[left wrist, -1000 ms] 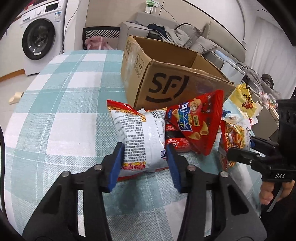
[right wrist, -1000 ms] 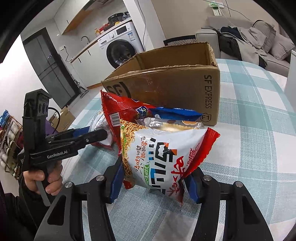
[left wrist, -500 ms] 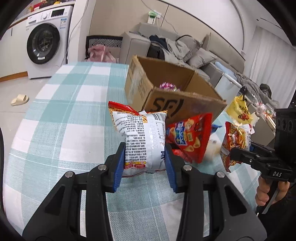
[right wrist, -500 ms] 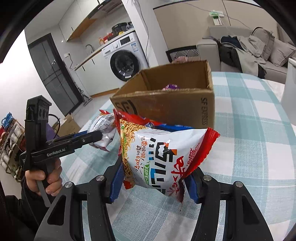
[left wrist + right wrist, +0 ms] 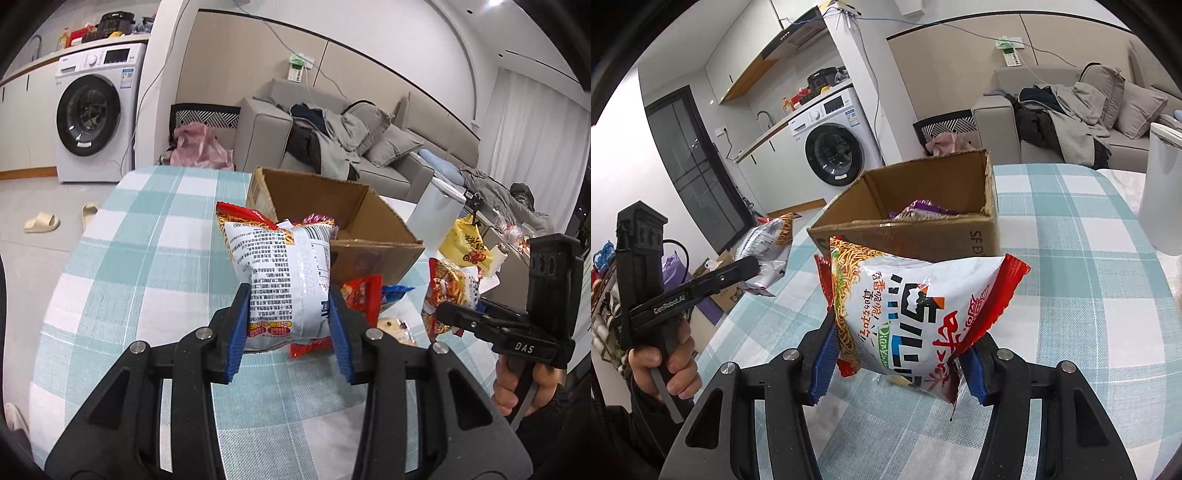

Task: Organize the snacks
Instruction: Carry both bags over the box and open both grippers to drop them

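Observation:
My left gripper (image 5: 288, 332) is shut on a white noodle packet (image 5: 284, 280) with its printed back facing me, held in the air in front of the open cardboard box (image 5: 373, 225). My right gripper (image 5: 897, 363) is shut on a second noodle packet (image 5: 923, 317), white with red edges, held above the table in front of the same box (image 5: 923, 236). A purple snack bag (image 5: 923, 210) lies inside the box. The left gripper (image 5: 753, 264) with its packet (image 5: 768, 251) shows in the right wrist view, the right gripper (image 5: 443, 314) in the left wrist view.
A red snack bag (image 5: 360, 297) and a blue one (image 5: 395, 291) lie on the checked tablecloth (image 5: 147, 258) before the box. A white container (image 5: 1163, 192) stands at the right. A yellow bag (image 5: 465, 245), sofa (image 5: 369, 147) and washing machine (image 5: 92, 114) lie beyond.
Both grippers have risen from the table with their packets and now look down into the box. The snacks left on the table have dropped lower in view.

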{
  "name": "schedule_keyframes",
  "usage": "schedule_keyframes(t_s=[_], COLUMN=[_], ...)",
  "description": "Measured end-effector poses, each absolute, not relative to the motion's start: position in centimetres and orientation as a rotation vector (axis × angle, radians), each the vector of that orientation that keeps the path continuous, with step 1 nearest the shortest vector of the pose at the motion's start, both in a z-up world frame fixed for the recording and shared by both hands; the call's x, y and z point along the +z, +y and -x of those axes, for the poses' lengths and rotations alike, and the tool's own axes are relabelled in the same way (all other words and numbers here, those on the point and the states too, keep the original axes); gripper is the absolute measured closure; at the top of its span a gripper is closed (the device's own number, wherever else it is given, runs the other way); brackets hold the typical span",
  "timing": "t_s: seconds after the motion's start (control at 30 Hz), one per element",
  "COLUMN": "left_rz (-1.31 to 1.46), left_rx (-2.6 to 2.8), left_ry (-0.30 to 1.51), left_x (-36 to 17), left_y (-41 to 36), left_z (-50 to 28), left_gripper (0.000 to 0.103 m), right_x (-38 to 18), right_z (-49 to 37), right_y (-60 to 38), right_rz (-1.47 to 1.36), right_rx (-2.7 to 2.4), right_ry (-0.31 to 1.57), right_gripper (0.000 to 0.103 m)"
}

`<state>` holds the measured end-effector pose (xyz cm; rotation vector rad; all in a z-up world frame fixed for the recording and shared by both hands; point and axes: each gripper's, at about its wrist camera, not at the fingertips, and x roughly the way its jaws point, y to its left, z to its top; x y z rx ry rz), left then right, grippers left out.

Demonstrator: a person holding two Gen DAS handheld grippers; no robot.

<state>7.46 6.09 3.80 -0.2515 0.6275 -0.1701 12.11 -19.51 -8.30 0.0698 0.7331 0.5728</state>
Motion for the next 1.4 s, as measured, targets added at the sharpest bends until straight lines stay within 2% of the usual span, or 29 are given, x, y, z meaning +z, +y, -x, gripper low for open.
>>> schedule_keyframes(t_s=[0.57, 1.4], left_rz=[0.216, 0.154], left_rx=[-0.215, -0.175], left_ry=[0.592, 0.596], left_x=[6.9, 6.0], left_y=[3.1, 0.3], left_z=[-10.9, -18.9], left_gripper=[0.066, 0.066], right_x=[-5.1, -4.9], right_z=[-14.6, -21.7], right_y=[-19.5, -16.5], right_rz=[-0.126, -0.209], right_rx=[0.544, 0.467], right_ry=[0.684, 0.663], right_gripper=[0.044, 0.044])
